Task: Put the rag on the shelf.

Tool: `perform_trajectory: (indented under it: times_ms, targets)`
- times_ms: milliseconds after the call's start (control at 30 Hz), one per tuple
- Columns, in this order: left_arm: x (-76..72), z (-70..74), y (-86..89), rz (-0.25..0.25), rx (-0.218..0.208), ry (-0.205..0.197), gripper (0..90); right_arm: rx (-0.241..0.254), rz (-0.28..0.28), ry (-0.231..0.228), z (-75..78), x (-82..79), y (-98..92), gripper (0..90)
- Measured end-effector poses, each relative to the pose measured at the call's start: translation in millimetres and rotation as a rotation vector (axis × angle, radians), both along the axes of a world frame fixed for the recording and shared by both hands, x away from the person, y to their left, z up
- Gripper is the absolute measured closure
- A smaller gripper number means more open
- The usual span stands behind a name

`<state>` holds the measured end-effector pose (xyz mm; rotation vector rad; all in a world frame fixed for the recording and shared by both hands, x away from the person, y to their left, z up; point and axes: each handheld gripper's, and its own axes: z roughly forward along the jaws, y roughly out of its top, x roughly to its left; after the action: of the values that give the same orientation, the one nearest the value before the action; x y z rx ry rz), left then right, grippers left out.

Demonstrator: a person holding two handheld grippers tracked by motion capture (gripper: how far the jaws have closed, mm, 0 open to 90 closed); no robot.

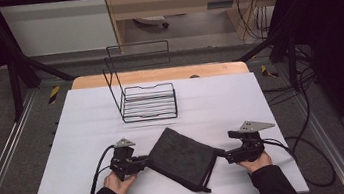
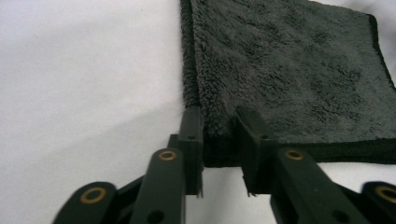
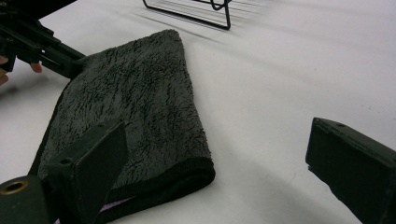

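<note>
A dark grey fluffy towel (image 1: 180,159) lies folded flat on the white table, turned diagonally. My left gripper (image 1: 146,162) is at the towel's left corner. In the left gripper view its jaws (image 2: 219,126) pinch the towel's (image 2: 289,70) thick hemmed edge between them. My right gripper (image 1: 221,155) sits at the towel's right corner. Its jaws (image 3: 219,163) stand wide open, and the towel's (image 3: 135,102) rounded corner lies on the table just inside the left jaw, with no visible contact. The left gripper (image 3: 60,58) holds the far corner in the right gripper view.
A black wire rack (image 1: 147,100) with a tall back frame stands at the middle of the table, beyond the towel. The white table cover (image 1: 221,100) ends close behind my hands. Cables (image 1: 309,159) trail off the right side. Dark frame posts (image 1: 14,82) flank the table.
</note>
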<state>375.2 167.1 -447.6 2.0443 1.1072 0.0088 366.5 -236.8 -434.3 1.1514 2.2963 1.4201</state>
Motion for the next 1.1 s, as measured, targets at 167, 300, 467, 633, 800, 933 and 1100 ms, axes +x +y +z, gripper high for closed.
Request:
perform_trajectory:
  times_ms: [167, 300, 467, 633, 800, 933, 1100]
  targets:
    - [-0.3, 1.2, 1.0, -0.008, -0.01, -0.004, 78.3, 0.006, 0.004, 0.005, 0.2, -0.2, 0.4, 8.6]
    - [-1.7, 5.2, -0.4, -0.021, 0.0, -0.026, 79.7, -0.008, 0.015, 0.004, 1.7, -1.3, 4.0, 10.5]
    - [-4.7, 13.8, -1.3, -0.033, 0.01, -0.066, 80.1, -0.041, 0.051, 0.005, 3.0, -3.1, 16.9, 14.3]
    - [-3.6, 18.0, 0.7, -0.039, -0.003, -0.064, 80.3, -0.046, 0.093, 0.011, 5.7, -7.7, 29.7, 18.7]
    - [-1.9, 22.3, 3.1, -0.039, -0.008, -0.063, 80.4, -0.076, 0.103, 0.005, 5.5, -10.9, 42.1, 21.9]
    - [0.3, 23.5, 6.2, -0.036, -0.017, -0.042, 80.4, -0.1, 0.08, 0.037, 1.9, -7.7, 48.0, 29.4]
    - [0.8, 23.4, 8.7, -0.045, 0.0, -0.032, 80.4, -0.126, 0.041, 0.047, -0.9, -0.4, 49.7, 43.5]
